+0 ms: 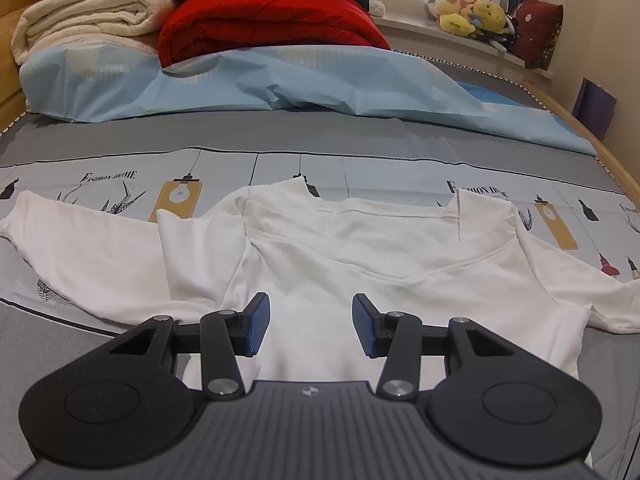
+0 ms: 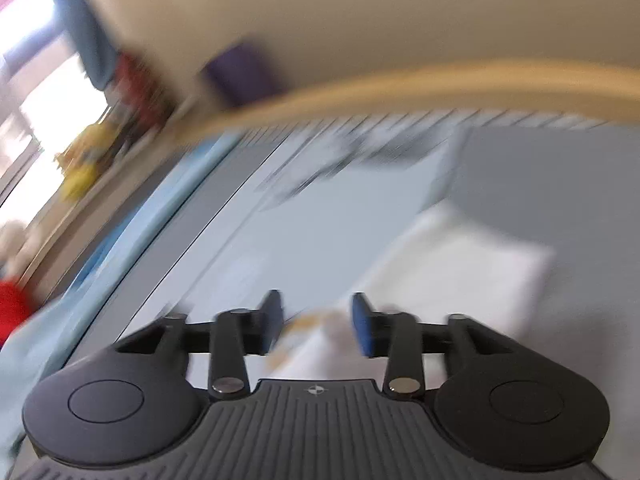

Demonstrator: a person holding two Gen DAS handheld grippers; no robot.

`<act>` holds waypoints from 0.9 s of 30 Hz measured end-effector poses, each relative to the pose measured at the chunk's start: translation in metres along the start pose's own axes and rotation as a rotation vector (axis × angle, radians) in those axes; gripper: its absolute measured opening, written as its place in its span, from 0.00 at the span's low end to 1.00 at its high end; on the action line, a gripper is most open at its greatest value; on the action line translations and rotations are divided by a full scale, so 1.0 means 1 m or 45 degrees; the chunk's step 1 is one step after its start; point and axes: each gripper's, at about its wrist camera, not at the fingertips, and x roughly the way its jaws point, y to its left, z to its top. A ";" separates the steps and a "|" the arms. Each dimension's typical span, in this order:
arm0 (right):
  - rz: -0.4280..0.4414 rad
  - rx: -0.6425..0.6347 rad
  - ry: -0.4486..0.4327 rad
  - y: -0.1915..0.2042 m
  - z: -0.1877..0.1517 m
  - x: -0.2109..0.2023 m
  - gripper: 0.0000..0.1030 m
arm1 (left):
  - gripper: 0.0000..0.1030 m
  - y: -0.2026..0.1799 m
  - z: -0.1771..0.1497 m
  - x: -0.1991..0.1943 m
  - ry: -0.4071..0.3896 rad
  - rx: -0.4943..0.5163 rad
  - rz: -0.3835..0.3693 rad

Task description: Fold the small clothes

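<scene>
Left wrist view: we hold the left gripper (image 1: 311, 322) over the white shirt (image 1: 360, 264), which lies spread flat on the bed (image 1: 320, 136), its fingers (image 1: 256, 324) parted with nothing pinched, a red quilt (image 1: 264, 28) far off at 12 o'clock. Right wrist view, badly blurred: our right gripper (image 2: 317, 322) has its fingers (image 2: 362, 324) apart, white cloth (image 2: 460, 272) lying at 2 o'clock, and we cannot tell whether cloth touches them.

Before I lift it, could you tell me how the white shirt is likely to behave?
The white shirt is probably floppy: it lies creased, one sleeve folded over. It likely sags from a single pinch, and looks light.
</scene>
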 end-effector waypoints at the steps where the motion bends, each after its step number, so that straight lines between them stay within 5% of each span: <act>1: 0.014 -0.047 0.036 0.015 -0.003 0.008 0.42 | 0.49 0.000 0.000 0.000 0.000 0.001 -0.001; 6: 0.193 -0.297 0.288 0.074 -0.033 0.025 0.42 | 0.49 -0.002 0.000 0.002 0.007 0.007 -0.004; 8: 0.146 -0.430 0.420 0.088 -0.048 0.031 0.42 | 0.49 -0.001 0.001 0.002 0.009 0.006 -0.007; 25: 0.194 -0.920 0.568 0.110 -0.069 0.016 0.40 | 0.49 0.004 0.004 -0.005 -0.006 -0.013 -0.015; 27: 0.161 -1.021 0.541 0.114 -0.074 0.017 0.12 | 0.49 0.004 0.005 -0.006 -0.007 -0.015 -0.017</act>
